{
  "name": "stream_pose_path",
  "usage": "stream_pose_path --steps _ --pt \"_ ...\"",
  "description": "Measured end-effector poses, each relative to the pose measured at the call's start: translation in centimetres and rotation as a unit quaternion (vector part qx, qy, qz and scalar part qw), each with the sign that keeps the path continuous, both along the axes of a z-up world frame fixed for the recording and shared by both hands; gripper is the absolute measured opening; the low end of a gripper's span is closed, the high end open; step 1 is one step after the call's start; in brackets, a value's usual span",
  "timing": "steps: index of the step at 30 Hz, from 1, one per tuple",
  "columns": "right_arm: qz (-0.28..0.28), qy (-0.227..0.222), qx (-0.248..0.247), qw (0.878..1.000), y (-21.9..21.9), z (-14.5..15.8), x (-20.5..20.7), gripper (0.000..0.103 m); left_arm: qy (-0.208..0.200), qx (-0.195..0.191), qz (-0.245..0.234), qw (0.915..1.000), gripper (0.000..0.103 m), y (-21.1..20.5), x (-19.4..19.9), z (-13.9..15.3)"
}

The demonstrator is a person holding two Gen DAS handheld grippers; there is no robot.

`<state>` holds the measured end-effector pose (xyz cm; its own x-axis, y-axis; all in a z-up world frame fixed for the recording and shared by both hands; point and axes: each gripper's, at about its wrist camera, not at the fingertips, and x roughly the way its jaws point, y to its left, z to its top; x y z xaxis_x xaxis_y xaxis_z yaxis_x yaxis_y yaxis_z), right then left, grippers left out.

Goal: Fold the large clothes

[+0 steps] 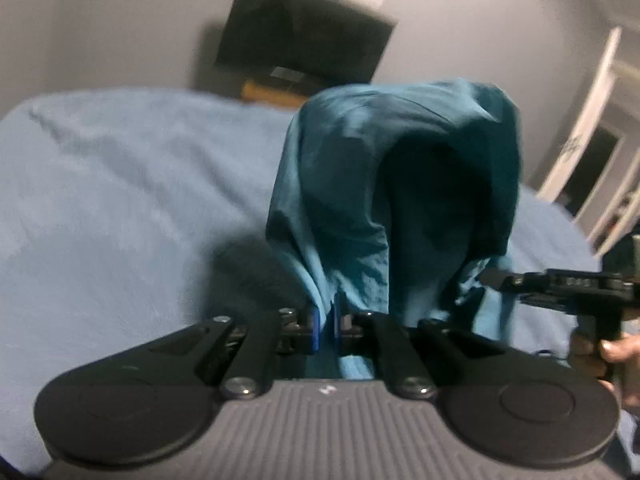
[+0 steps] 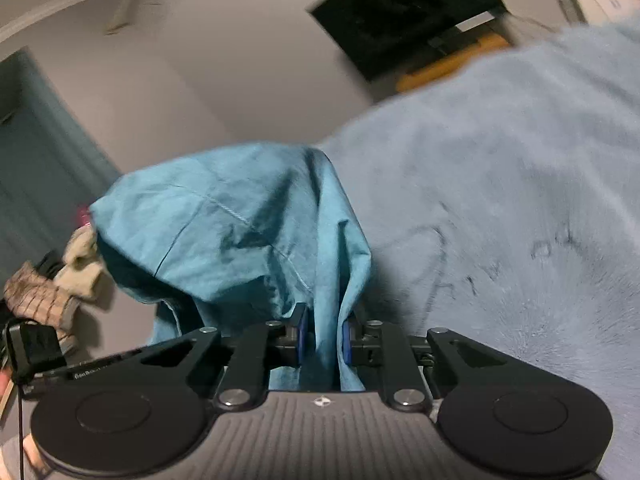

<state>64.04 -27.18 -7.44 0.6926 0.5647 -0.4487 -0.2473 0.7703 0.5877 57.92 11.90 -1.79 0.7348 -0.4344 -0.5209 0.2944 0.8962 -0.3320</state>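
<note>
Two grippers, left gripper [image 1: 325, 326], right gripper [image 2: 323, 334], one teal garment [image 1: 384, 184]

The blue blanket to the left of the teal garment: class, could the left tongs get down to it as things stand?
Probably not freely: the left tongs are shut on the teal garment. The blue blanket beside it lies bare, so only the held cloth hinders them.

Pale grey wall [image 1: 120, 20], dark wall-mounted screen [image 1: 304, 32], blue-covered bed [image 1: 120, 200], white door [image 1: 580, 120]
</note>
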Motion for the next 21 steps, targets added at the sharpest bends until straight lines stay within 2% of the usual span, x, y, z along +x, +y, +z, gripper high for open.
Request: stream_pose_path --steps 3,7,9,11,13,17,19,21 --pt "0.028 -0.04 -0.015 0.999 -0.1 2.4 -4.1 0.018 -0.044 0.012 -0.022 0.9987 0.0 0.2 -4.5 1.6" --pt "0.065 -0.085 -0.06 0.992 0.2 4.1 -10.1 0.018 -0.086 0.056 -0.061 0.9929 0.0 -0.1 -11.2 1.9" --pt "0.076 -0.102 -0.103 0.987 0.5 4.0 -13.0 0.018 -0.097 0.085 -0.083 0.9881 0.0 -0.6 -14.3 1.2" --pt "0.083 -0.102 -0.137 0.982 0.6 3.2 -15.5 0.018 -0.105 0.138 -0.117 0.9779 0.0 -1.3 -17.5 0.0" --pt "0.101 -0.106 -0.178 0.973 0.6 2.1 -18.3 0.02 -0.093 0.184 -0.142 0.9682 0.0 -1.5 -20.4 -1.6" --pt "0.119 -0.091 -0.258 0.955 1.0 0.1 -22.7 0.026 -0.042 0.218 -0.167 0.9606 0.0 0.0 -24.1 -3.9" --pt "0.13 -0.065 -0.256 0.956 0.7 -0.4 -24.8 0.026 -0.026 0.234 -0.166 0.9577 0.0 1.1 -25.4 -4.2" --pt "0.132 -0.06 -0.255 0.956 0.2 -0.4 -26.8 0.026 -0.021 0.234 -0.15 0.9603 0.0 2.4 -27.2 -3.8"
